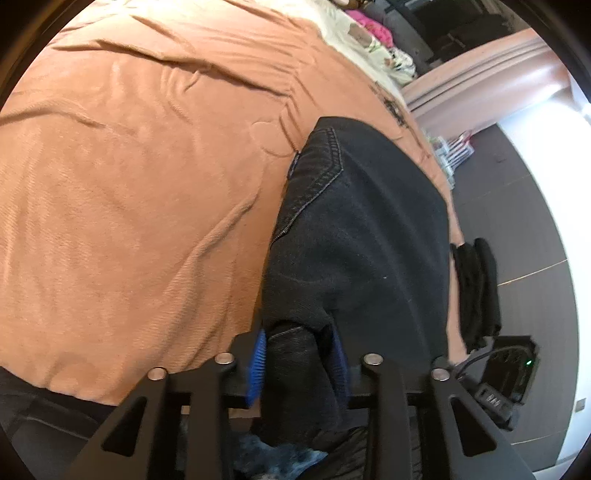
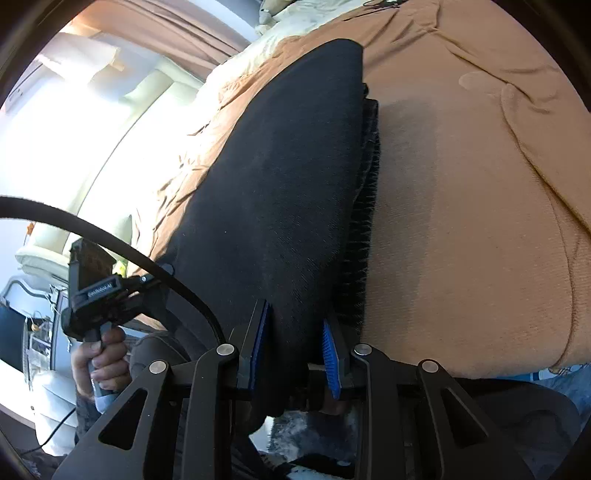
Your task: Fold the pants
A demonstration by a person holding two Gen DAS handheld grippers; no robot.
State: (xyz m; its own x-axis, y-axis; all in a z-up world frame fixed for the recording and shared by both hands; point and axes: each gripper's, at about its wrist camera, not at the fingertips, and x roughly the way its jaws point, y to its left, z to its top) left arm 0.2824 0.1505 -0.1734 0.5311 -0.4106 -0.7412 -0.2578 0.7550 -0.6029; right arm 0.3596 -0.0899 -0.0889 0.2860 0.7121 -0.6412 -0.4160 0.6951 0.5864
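Pants (image 1: 354,229) run lengthwise straight ahead of both claws across the bed (image 1: 129,184), their near end pinched in the left claw (image 1: 299,363) and the right claw (image 2: 295,354), which grip it side by side at equal reach.

A home bedroom: a bed (image 1: 129,184) under an orange blanket (image 2: 480,184), pale bedding (image 1: 354,33) heaped at its far end, curtains (image 2: 166,29) by a bright window.

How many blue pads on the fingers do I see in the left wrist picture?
2: one blue pad on the left side of the black pants, the other on the right, partly hidden by cloth.
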